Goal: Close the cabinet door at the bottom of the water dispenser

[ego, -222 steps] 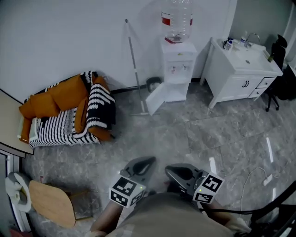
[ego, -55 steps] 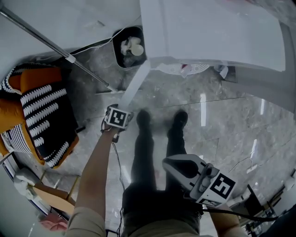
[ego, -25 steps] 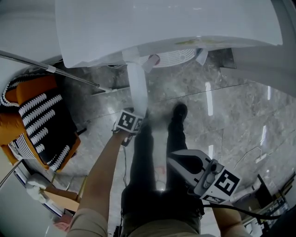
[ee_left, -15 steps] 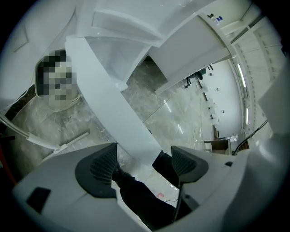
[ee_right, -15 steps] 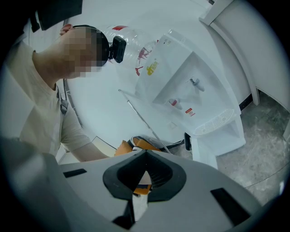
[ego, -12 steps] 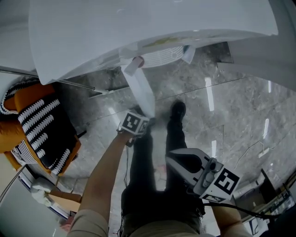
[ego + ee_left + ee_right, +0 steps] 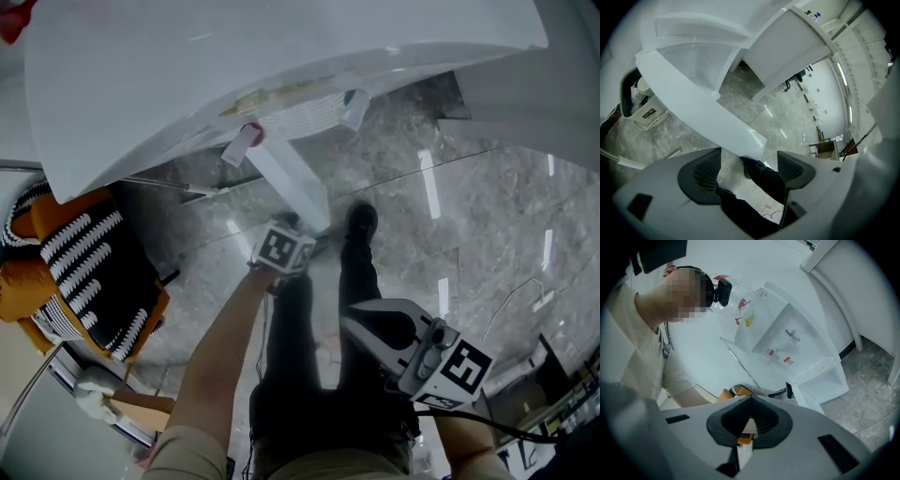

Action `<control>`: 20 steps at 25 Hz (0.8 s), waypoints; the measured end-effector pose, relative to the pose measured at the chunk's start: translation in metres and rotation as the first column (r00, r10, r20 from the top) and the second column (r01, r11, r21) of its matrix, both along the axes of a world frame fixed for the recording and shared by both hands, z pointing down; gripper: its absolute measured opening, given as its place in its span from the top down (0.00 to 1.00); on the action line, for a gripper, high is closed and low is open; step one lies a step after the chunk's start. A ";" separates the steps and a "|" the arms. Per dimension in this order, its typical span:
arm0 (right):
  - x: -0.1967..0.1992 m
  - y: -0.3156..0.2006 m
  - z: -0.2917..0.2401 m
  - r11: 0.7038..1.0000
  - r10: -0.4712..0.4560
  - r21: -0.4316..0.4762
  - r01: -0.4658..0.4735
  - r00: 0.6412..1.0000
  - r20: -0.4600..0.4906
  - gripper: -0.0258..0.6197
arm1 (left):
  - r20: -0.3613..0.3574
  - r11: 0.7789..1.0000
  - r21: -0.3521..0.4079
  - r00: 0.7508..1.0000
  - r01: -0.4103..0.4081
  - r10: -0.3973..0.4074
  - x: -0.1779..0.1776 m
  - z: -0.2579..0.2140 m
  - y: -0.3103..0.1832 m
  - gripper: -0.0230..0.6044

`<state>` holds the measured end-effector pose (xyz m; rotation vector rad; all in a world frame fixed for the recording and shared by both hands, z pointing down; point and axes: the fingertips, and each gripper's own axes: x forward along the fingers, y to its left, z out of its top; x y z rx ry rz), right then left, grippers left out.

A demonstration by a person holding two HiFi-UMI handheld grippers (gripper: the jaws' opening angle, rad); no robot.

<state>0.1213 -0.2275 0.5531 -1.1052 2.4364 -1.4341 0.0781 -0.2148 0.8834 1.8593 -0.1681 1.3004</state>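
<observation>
Left hand-held gripper (image 7: 750, 158), jaws apart, sits at the half-open cabinet door's (image 7: 292, 178) free corner, 6 o'clock of the water dispenser (image 7: 281, 75). Pushing there, it may slip off. Right hand-held gripper (image 7: 750, 422) idles, jaws together.

Open grey floor (image 7: 450, 216) right of cabinet door (image 7: 292, 183), water dispenser (image 7: 234, 75) overhanging — striped cushions (image 7: 84, 272) crowding left

The cabinet door (image 7: 291, 183) has swung. About two seconds ago its free edge pointed down and left in the head view; now it angles down and right. The left gripper (image 7: 298, 225), jaws apart at that edge, has moved rightward with it. The water dispenser (image 7: 234, 66) now fills more of the view's top.
</observation>
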 end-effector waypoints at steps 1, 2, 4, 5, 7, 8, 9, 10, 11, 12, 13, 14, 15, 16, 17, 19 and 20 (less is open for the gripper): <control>0.003 0.001 0.001 1.000 0.004 -0.003 -0.004 1.000 0.000 0.95 | -0.002 1.000 0.000 1.000 -0.002 0.002 0.003 0.000 0.000 0.40; 0.005 0.003 0.002 1.000 0.008 -0.006 -0.008 1.000 0.000 0.95 | -0.003 1.000 0.002 1.000 -0.005 0.005 0.006 0.000 0.000 0.40; 0.010 0.006 0.004 1.000 0.011 -0.011 -0.011 1.000 -0.002 0.95 | -0.003 1.000 0.009 1.000 -0.009 0.009 0.013 0.001 -0.001 0.40; 0.012 0.007 0.005 1.000 0.010 -0.012 -0.011 1.000 -0.003 0.95 | -0.005 1.000 0.012 1.000 -0.010 0.011 0.017 0.002 -0.001 0.40; 0.016 0.008 0.006 1.000 0.013 -0.011 -0.013 1.000 -0.004 0.95 | -0.012 1.000 0.018 1.000 -0.016 0.016 0.024 0.002 -0.003 0.40; 0.018 0.008 0.006 1.000 0.015 -0.010 -0.015 1.000 -0.005 0.95 | -0.015 1.000 0.022 1.000 -0.021 0.021 0.028 0.002 -0.005 0.40; 0.020 0.008 0.006 1.000 0.018 -0.010 -0.018 1.000 -0.005 0.95 | -0.018 0.999 0.024 0.999 -0.026 0.027 0.031 0.002 -0.006 0.40; 0.023 0.008 0.006 1.000 0.021 -0.010 -0.022 1.000 -0.006 0.95 | -0.021 0.999 0.025 0.999 -0.032 0.032 0.035 0.002 -0.006 0.40; 0.025 0.008 0.007 1.000 0.024 -0.011 -0.024 1.000 -0.008 0.95 | -0.023 0.999 0.027 0.999 -0.037 0.037 0.038 0.002 -0.007 0.40; 0.028 0.009 0.007 1.000 0.027 -0.012 -0.027 1.000 -0.010 0.95 | -0.025 0.999 0.032 0.999 -0.041 0.042 0.042 0.002 -0.008 0.40; 0.030 0.010 0.008 0.999 0.029 -0.013 -0.029 0.999 -0.012 0.95 | -0.027 0.998 0.036 0.999 -0.045 0.046 0.046 0.002 -0.010 0.40; 0.033 0.010 0.009 0.999 0.031 -0.013 -0.031 0.999 -0.015 0.95 | -0.030 0.998 0.042 0.998 -0.048 0.049 0.050 0.002 -0.011 0.40; 0.035 0.010 0.010 0.999 0.031 -0.013 -0.032 0.999 -0.019 0.95 | -0.034 0.997 0.048 0.998 -0.052 0.054 0.054 0.001 -0.013 0.40; 0.036 0.011 0.011 0.999 0.031 -0.012 -0.032 0.999 -0.022 0.95 | -0.038 0.997 0.056 0.998 -0.057 0.059 0.058 0.001 -0.015 0.40; 0.037 0.011 0.011 0.999 0.031 -0.011 -0.031 0.999 -0.025 0.95 | -0.042 0.996 0.063 0.997 -0.062 0.064 0.062 0.002 -0.017 0.40; 0.039 0.012 0.013 0.999 0.031 -0.010 -0.031 0.999 -0.027 0.95 | -0.052 0.995 0.076 0.996 -0.070 0.074 0.070 0.002 -0.020 0.40; 0.040 0.013 0.013 0.999 0.031 -0.008 -0.031 0.999 -0.026 0.95 | -0.055 0.994 0.082 0.995 -0.075 0.080 0.074 0.002 -0.022 0.40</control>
